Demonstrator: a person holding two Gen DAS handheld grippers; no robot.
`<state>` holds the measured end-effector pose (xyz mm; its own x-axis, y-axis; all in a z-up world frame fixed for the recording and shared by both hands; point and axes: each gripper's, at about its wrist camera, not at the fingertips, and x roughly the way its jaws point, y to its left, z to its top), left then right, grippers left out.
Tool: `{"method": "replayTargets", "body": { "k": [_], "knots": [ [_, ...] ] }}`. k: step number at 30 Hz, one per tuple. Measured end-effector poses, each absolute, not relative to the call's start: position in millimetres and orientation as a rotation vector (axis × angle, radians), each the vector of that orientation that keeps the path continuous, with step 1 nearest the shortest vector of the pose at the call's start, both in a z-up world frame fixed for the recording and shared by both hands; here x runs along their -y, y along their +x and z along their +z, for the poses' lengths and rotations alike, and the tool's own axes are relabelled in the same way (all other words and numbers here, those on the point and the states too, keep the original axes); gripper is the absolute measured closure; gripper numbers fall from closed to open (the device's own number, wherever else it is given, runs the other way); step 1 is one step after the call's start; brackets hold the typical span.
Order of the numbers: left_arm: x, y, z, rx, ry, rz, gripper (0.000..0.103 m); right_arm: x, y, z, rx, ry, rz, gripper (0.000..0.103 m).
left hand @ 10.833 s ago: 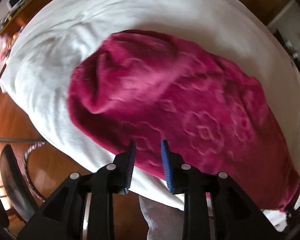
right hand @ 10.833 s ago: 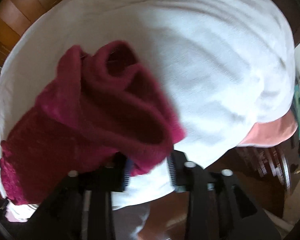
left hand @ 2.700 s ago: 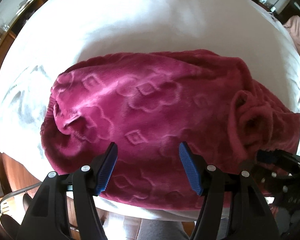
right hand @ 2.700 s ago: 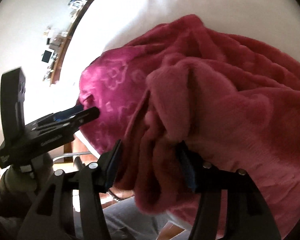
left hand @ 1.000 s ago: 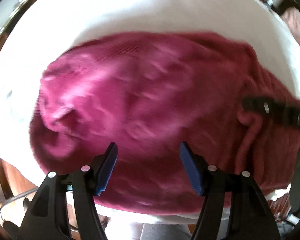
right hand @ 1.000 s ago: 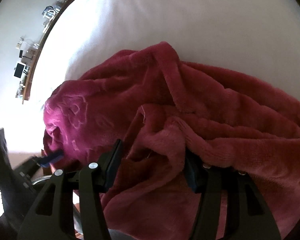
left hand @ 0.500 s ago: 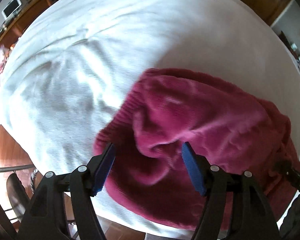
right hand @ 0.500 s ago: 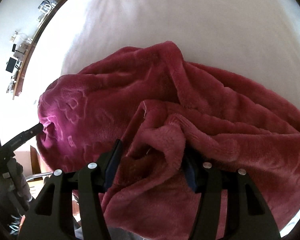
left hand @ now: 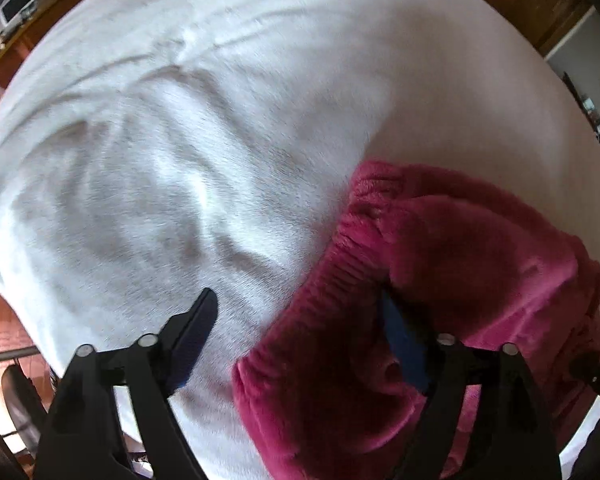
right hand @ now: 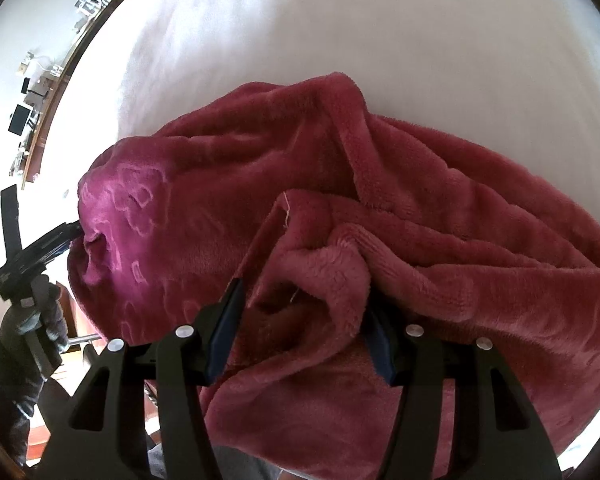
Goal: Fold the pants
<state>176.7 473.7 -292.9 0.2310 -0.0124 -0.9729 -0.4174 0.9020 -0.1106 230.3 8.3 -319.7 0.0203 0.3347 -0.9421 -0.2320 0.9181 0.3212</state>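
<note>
The right gripper (right hand: 300,320) holds a thick fold of the magenta fleece pants (right hand: 400,208) between its 2 half-open fingers, pads pressed into the pile. The left gripper (left hand: 300,332) is opening its jaws wide; the ribbed waistband (left hand: 340,248) lies between them, brushing only 1 blue pad (left hand: 404,344). The pants lie bunched on the white bedsheet (left hand: 180,140), at its near edge. Plush and limp, the garment looks light and likely to sag and slip; the firmer elastic waistband and hems seem the surest places to grip.
</note>
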Motion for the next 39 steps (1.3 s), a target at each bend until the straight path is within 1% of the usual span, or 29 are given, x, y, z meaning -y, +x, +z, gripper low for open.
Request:
{"method": "replayTargets", "body": {
  "k": [4,6,10,12,15,17,19,22,24,29,31,33,39],
  "knots": [
    [-477.3,192.6,-304.5,-1.346,-0.398,0.255,0.015,-9.3,231.1,-320.0,-1.491,0.086,0.436,0.045],
    [-480.9,197.7,-316.9,-1.359,-0.441,0.24,0.014,-9.5,230.4,-320.4,-1.491,0.09,0.436,0.045],
    [-487.3,197.2,-335.7,-1.369,-0.581,0.23,0.009,-8.8,229.3,-320.6,-1.489,0.098,0.442,0.045],
    [-490.7,191.0,-340.7,-1.356,-0.639,0.24,0.009,-7.9,229.6,-321.7,-1.489,0.102,0.444,0.045],
    [-490.4,187.6,-340.8,-1.34,-0.645,0.246,0.009,-7.2,230.0,-323.2,-1.49,0.106,0.447,0.045],
    [-484.8,182.7,-342.7,-1.336,-0.655,0.237,0.012,-6.5,230.9,-323.0,-1.49,0.106,0.45,0.045],
    [-475.9,177.5,-340.2,-1.331,-0.658,0.226,0.023,-6.0,232.1,-323.4,-1.49,0.106,0.453,0.045],
    [-461.0,178.8,-334.3,-1.33,-0.629,0.197,0.036,-6.6,233.6,-324.1,-1.492,0.105,0.455,0.045],
    [-451.9,180.7,-333.5,-1.334,-0.612,0.186,0.041,-6.9,234.0,-324.3,-1.493,0.102,0.459,0.045],
    [-441.7,179.4,-330.6,-1.352,-0.602,0.179,0.05,-7.0,234.2,-324.8,-1.496,0.096,0.475,0.045],
    [-444.1,180.1,-322.7,-1.359,-0.589,0.184,0.056,-6.5,235.0,-323.2,-1.497,0.092,0.484,0.045],
    [-440.6,173.9,-315.8,-1.36,-0.563,0.193,0.06,-6.1,234.5,-319.4,-1.494,0.083,0.493,0.045],
    [-427.5,155.5,-283.4,-1.321,-0.562,0.203,0.065,1.2,222.7,-296.5,-1.441,0.046,0.535,0.045]
  ]
}}
